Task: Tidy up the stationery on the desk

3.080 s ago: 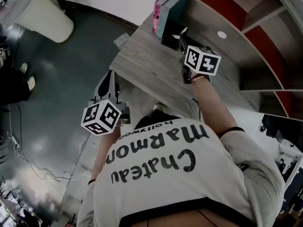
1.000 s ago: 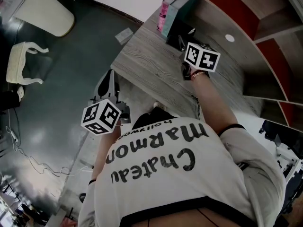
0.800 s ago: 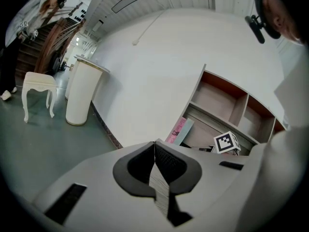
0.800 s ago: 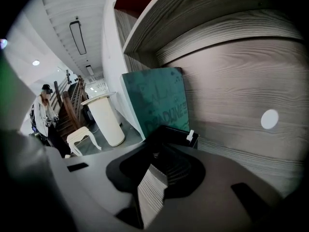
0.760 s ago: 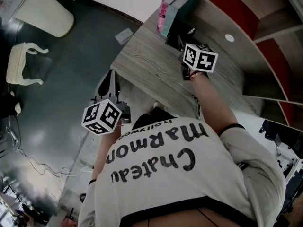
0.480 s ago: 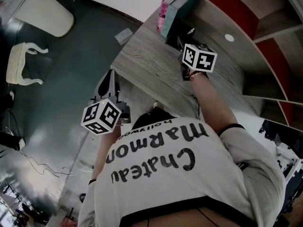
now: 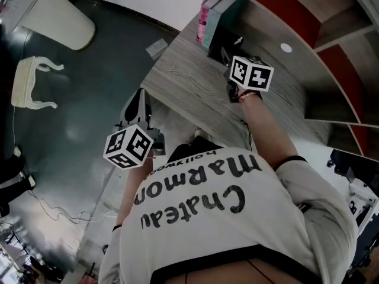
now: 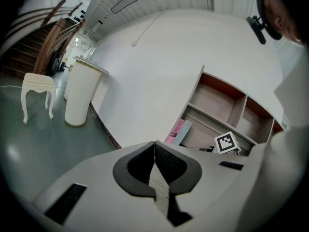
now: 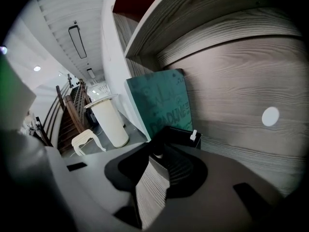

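Observation:
A black pen holder stands on the grey wood desk beside a pink book and a teal book. A white-tipped pen sticks out of the holder. My right gripper hovers right at the holder. Its jaws pinch a thin dark pen with a pale ring at the tips. The pen's far end is lost against the black holder. My left gripper hangs off the desk's near edge, shut and empty.
A shelf unit with red back panels rises behind the desk, with a white round disc on the grey wood beyond the holder. On the floor stand a white cylinder and a white stool. A paper scrap lies near the desk's corner.
The right gripper has stayed at the holder, shifting only a few pixels left and back. The left gripper has barely moved. The stool has come into view since the oldest frame.

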Demonstrator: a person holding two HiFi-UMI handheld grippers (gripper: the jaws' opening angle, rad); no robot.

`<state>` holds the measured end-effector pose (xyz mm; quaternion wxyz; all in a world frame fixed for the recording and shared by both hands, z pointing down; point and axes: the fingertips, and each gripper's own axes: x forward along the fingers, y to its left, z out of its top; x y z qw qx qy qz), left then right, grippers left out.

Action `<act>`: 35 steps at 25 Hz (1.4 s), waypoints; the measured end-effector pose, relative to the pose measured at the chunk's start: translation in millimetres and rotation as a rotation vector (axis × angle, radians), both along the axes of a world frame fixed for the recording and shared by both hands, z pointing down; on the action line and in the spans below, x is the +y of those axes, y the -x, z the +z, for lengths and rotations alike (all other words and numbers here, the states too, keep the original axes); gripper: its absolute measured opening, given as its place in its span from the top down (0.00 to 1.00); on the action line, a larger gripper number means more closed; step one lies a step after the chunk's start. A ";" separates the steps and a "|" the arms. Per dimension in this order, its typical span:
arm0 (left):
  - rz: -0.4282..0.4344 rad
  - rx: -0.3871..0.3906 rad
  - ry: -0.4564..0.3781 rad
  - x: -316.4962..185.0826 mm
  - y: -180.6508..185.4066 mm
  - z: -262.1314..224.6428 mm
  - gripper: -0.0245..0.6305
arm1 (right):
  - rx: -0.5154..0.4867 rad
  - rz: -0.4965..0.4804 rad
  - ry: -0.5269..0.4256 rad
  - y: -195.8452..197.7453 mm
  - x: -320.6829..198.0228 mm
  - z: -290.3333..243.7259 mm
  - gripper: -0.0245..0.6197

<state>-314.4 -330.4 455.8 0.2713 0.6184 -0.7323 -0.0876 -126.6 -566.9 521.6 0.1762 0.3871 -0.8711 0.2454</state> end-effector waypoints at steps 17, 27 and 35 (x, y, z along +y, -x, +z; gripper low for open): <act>0.175 -0.022 -0.102 -20.4 -45.3 -40.2 0.94 | -0.049 -0.004 -0.050 -26.8 70.3 -45.7 0.83; 0.289 -0.057 -0.197 -22.0 -75.6 -81.3 0.94 | -0.120 0.105 -0.159 -61.6 109.2 -105.0 0.87; 0.398 -0.076 -0.249 -5.1 -107.6 -97.9 0.94 | -0.205 0.191 -0.285 -86.6 147.6 -152.3 0.91</act>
